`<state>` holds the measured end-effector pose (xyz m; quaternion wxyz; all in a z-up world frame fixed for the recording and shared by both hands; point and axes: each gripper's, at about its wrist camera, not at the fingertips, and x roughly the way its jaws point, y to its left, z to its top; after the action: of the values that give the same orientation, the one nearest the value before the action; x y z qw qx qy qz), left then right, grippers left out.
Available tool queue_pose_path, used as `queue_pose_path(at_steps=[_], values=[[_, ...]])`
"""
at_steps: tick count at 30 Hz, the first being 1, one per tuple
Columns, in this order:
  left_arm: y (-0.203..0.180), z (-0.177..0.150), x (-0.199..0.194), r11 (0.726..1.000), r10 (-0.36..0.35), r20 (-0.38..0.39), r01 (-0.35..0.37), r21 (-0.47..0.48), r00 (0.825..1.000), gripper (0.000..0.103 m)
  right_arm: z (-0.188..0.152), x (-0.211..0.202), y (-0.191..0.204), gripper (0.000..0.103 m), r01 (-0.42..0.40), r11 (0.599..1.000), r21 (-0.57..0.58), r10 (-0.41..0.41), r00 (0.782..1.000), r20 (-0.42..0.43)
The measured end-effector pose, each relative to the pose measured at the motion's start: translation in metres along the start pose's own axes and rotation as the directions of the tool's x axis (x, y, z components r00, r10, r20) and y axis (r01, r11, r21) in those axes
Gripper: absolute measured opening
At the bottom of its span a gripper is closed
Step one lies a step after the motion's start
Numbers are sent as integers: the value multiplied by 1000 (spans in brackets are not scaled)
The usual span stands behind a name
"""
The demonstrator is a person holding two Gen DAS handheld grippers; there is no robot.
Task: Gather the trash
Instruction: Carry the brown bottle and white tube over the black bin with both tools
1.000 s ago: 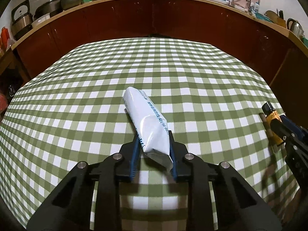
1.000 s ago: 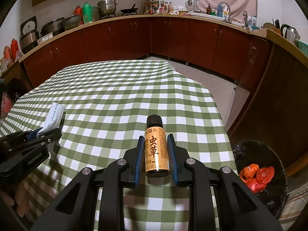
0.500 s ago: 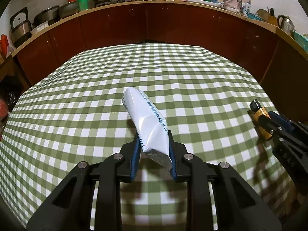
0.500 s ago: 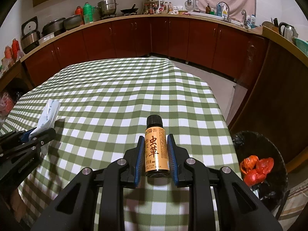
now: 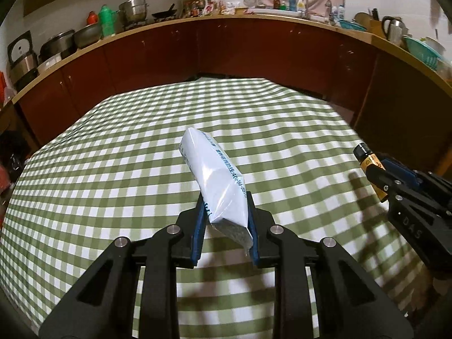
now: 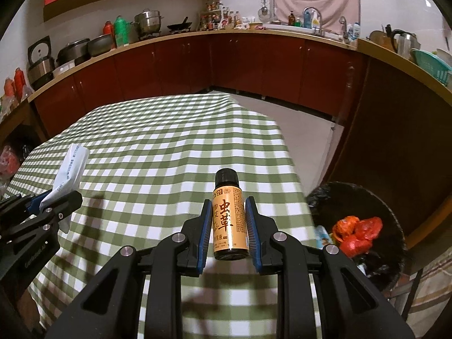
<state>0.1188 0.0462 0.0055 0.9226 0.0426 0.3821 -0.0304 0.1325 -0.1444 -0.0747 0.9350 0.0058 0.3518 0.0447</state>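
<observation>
The left gripper point(image 5: 226, 220) is clamped on a white packet point(image 5: 214, 180), its blue pads pressing the packet's lower end from both sides. The packet sticks up and forward from between the fingers, leaning a little to the left, with blue print running along its right face and a grey crimped seal hanging at its near end. Below and ahead of this gripper lies the green-and-white checked cloth point(image 5: 113, 169), clear of the packet.

The right gripper point(image 6: 228, 226) is clamped on a small bottle point(image 6: 229, 223) with a golden label and a black cap. The bottle stands up between the pads, cap pointing away from the camera, its base just ahead of the finger roots. The cloth spreads out beneath and beyond it, and the bottle hangs above it without touching.

To the right of the right gripper and lower, past the cloth's edge, stands a dark bin point(image 6: 389, 217) lined with a black bag; red crumpled trash point(image 6: 356, 233) lies inside it, near the side closest to the gripper.

From the left wrist view the bottle and right gripper show at the far right; from the right wrist view the packet and left gripper show at the far left. The two grippers are well apart.

Dark red cabinets point(image 6: 254, 65) run behind, beyond the cloth's far edge.
</observation>
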Motion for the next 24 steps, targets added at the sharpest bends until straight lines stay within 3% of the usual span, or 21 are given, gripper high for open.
queue_pose_path(at_steps=[10, 18, 24], values=[[-66, 10, -9, 991, -100, 42, 96, 94, 994, 24, -6, -27, -52, 25, 99, 993, 57, -101, 994, 43], [-139, 21, -2, 964, -195, 60, 180, 198, 979, 24, -9, -37, -108, 25, 192, 972, 132, -200, 979, 49], [-180, 27, 13, 947, -226, 59, 205, 246, 972, 24, -15, -32, -137, 25, 226, 958, 176, -235, 971, 32]])
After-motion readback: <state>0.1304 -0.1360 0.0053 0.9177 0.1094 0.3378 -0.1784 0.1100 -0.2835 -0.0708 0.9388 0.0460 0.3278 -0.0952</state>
